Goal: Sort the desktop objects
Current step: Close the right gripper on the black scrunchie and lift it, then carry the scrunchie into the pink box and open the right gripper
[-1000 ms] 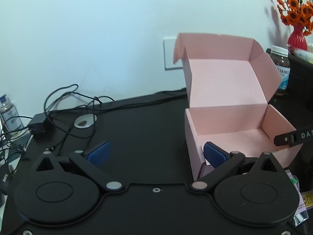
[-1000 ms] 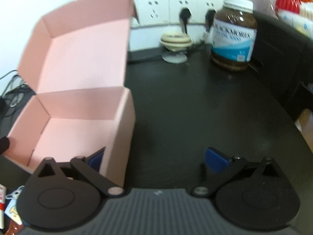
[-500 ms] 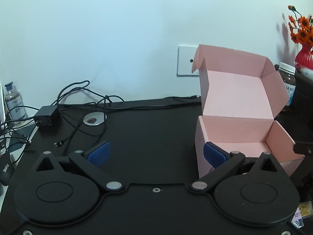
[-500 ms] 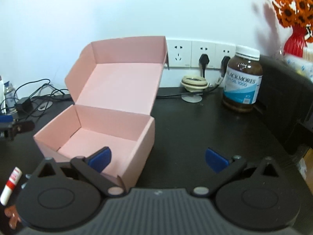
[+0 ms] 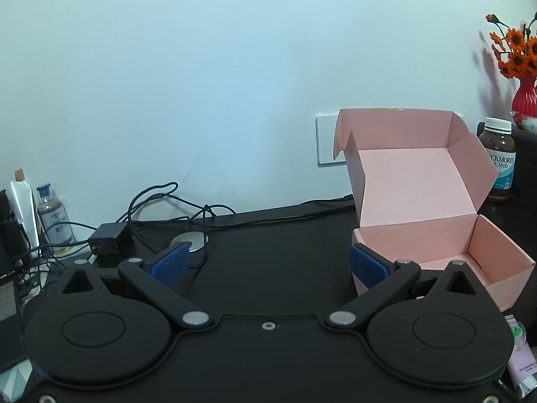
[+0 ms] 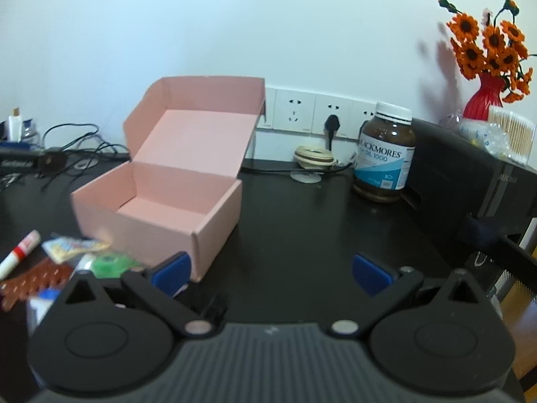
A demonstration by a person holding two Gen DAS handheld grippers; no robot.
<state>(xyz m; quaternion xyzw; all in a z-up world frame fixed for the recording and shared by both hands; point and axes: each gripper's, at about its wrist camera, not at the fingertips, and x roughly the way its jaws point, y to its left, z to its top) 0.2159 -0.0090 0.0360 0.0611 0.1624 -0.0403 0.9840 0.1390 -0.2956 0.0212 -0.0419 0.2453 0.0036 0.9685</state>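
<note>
White wall backs a black desk (image 6: pixel 302 221). On it sits a pink cardboard box (image 6: pixel 174 194), lid raised, interior bare. A brown supplement jar (image 6: pixel 384 154) stands well apart to its right, a red vase of orange flowers (image 6: pixel 486 90) beyond. Left gripper (image 5: pixel 268 263): fingers spread wide, holding nothing, above the desk left of the box. Right gripper (image 6: pixel 270 270): fingers spread wide, holding nothing, at the box's near corner. Small clutter lies at the box's near left: green tape roll (image 6: pixel 112 263), snack packet (image 6: pixel 72 247), glue stick (image 6: pixel 20 252).
</note>
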